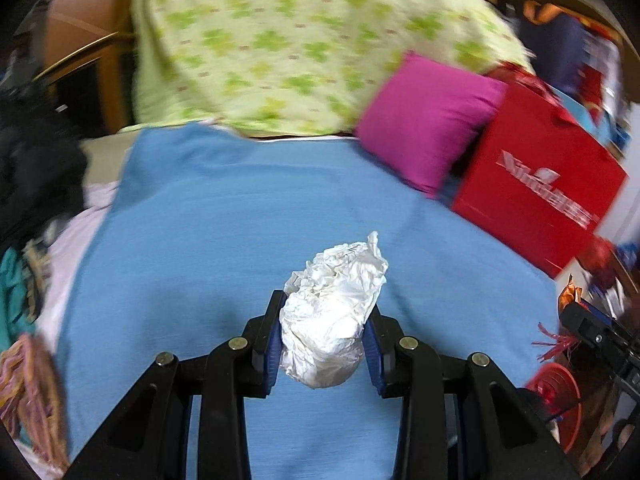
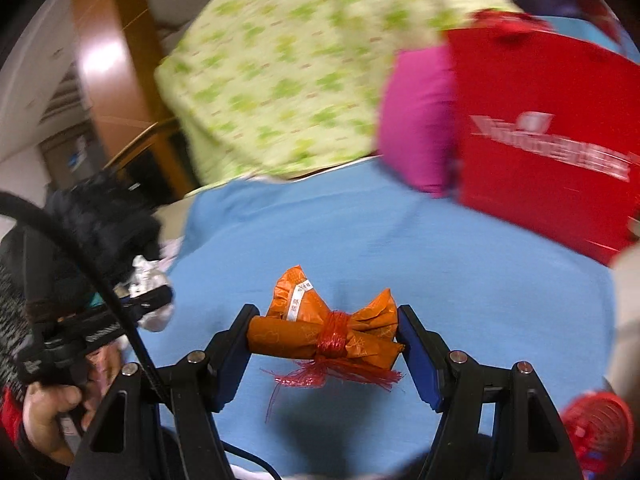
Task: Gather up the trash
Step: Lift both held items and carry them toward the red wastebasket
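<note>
Clamped in the left gripper [image 1: 324, 344]: a crumpled white paper wad [image 1: 334, 312], pinched between both blue pads and held above the middle of a bed spread with a plain blue sheet [image 1: 224, 220]. Gripped endwise in the right gripper [image 2: 324, 344]: an orange foil wrapper [image 2: 328, 328] rolled up and tied with red plastic string, likewise lifted over the sheet. Against the bed's far edge, a green floral quilt [image 1: 280, 40]; toward the far right corner, a magenta cushion [image 1: 428, 128] touching a red paper bag with white lettering [image 1: 540, 196]. Off the right edge, a red plastic basket [image 2: 600, 428].
</note>
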Available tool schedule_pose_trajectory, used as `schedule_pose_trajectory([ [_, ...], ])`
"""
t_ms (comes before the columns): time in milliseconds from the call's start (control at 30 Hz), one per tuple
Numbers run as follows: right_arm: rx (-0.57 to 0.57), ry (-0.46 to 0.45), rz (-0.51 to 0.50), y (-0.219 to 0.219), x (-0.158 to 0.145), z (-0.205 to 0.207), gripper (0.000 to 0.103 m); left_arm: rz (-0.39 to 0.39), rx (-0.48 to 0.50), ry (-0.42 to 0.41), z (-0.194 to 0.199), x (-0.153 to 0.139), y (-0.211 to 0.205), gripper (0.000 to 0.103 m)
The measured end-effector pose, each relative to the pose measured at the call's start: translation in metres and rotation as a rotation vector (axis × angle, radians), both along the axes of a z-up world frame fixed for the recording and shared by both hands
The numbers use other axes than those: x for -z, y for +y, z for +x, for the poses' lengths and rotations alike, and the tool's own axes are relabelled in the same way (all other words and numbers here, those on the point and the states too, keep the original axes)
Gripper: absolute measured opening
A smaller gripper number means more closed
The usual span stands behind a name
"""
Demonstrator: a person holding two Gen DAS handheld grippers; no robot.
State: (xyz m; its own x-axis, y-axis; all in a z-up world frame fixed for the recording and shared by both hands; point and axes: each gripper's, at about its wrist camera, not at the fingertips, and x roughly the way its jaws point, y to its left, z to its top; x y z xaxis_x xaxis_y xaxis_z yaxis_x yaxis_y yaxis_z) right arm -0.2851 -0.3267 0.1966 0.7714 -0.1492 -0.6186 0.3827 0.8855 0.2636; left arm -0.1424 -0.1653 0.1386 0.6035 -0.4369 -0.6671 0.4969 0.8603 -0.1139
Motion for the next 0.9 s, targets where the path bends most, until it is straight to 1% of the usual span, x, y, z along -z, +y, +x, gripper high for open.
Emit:
schedule_pose_trajectory([
  [200, 0.248, 0.041, -0.001, -0.073, 0.004, -0.091, 0.072, -0.007, 0.196, 0.01, -0.038, -0.002, -0.084, 0.037],
  [367, 0.405, 0.099, 0.016, -0.112, 0.022, -0.154, 0.072, 0.008, 0.384, 0.022, -0.085, 0.001, -0.157, 0.037],
  [400, 0.433, 0.113, 0.024, -0.12, 0.027, -0.17, 0.072, 0.012, 0.407, 0.025, -0.092, 0.002, -0.164, 0.037],
  [467, 0.474, 0.137, 0.033, -0.129, 0.036, -0.19, 0.072, 0.033, 0.478, 0.032, -0.114, 0.008, -0.191, 0.037],
  [533, 0.513, 0.162, 0.045, -0.137, 0.045, -0.21, 0.072, 0.041, 0.527, 0.047, -0.13, 0.014, -0.207, 0.037],
  [633, 0.544, 0.193, 0.047, -0.145, 0.054, -0.225, 0.072, 0.062, 0.612, 0.065, -0.16, 0.024, -0.236, 0.037],
  [767, 0.573, 0.221, 0.067, -0.151, 0.069, -0.245, 0.072, 0.093, 0.698, 0.093, -0.188, 0.037, -0.265, 0.037],
  [900, 0.583, 0.248, 0.083, -0.158, 0.084, -0.256, 0.072, 0.13, 0.748, 0.117, -0.208, 0.05, -0.286, 0.037],
])
